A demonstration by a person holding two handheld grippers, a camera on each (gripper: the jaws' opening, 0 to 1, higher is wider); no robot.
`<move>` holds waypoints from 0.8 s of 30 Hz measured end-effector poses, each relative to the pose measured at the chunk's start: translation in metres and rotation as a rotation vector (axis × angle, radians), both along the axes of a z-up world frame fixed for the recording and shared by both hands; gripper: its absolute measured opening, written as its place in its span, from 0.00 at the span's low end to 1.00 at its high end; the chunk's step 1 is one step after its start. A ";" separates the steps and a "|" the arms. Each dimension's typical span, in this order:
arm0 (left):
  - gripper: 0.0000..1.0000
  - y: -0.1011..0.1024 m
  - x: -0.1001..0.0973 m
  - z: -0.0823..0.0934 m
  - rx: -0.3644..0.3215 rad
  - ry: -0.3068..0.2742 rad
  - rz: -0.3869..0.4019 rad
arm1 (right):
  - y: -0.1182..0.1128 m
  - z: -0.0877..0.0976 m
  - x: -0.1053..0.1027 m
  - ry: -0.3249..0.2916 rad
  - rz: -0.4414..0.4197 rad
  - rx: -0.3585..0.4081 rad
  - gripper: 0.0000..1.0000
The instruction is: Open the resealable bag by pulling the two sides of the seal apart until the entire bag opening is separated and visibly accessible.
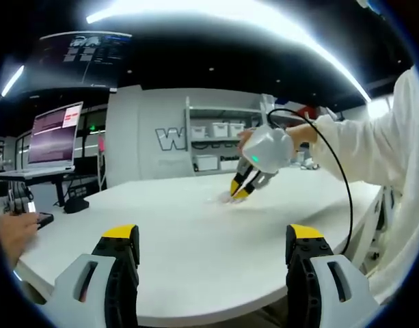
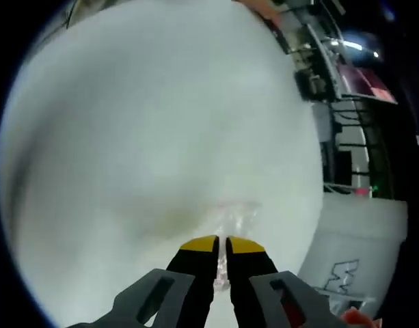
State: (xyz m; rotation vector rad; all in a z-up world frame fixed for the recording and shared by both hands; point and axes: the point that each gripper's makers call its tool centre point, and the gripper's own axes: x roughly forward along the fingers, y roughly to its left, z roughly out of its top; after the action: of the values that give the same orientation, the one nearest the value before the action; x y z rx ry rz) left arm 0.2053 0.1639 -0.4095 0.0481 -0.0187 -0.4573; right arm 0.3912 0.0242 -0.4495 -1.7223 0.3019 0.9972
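A clear resealable bag (image 1: 223,198) lies flat on the white table (image 1: 168,232), far from my left gripper (image 1: 212,236), which stands wide open and empty above the table's near edge. Across the table, my right gripper (image 1: 240,193) points down with its yellow tips on the bag's edge. In the right gripper view the right gripper (image 2: 221,246) is shut on the bag (image 2: 238,219); a thin strip of clear plastic shows between the nearly closed jaws. The bag's crinkled body stretches away from the tips over the table (image 2: 141,137).
A laptop (image 1: 55,133) stands on a stand at the left, with a black object (image 1: 76,203) and a phone (image 1: 42,219) near a person's hand (image 1: 14,234). Shelves with white boxes (image 1: 219,130) line the back wall. A white sleeve (image 1: 387,143) and black cable (image 1: 342,178) are on the right.
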 end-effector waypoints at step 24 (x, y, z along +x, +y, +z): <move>0.88 0.002 0.000 0.003 -0.012 -0.003 0.004 | -0.001 -0.008 0.002 -0.055 0.083 -0.131 0.12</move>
State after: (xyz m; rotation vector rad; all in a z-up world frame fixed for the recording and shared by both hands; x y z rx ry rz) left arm 0.2055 0.1661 -0.4067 0.0366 -0.0246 -0.4532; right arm 0.3933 0.0228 -0.4572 -1.8910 0.2664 1.0068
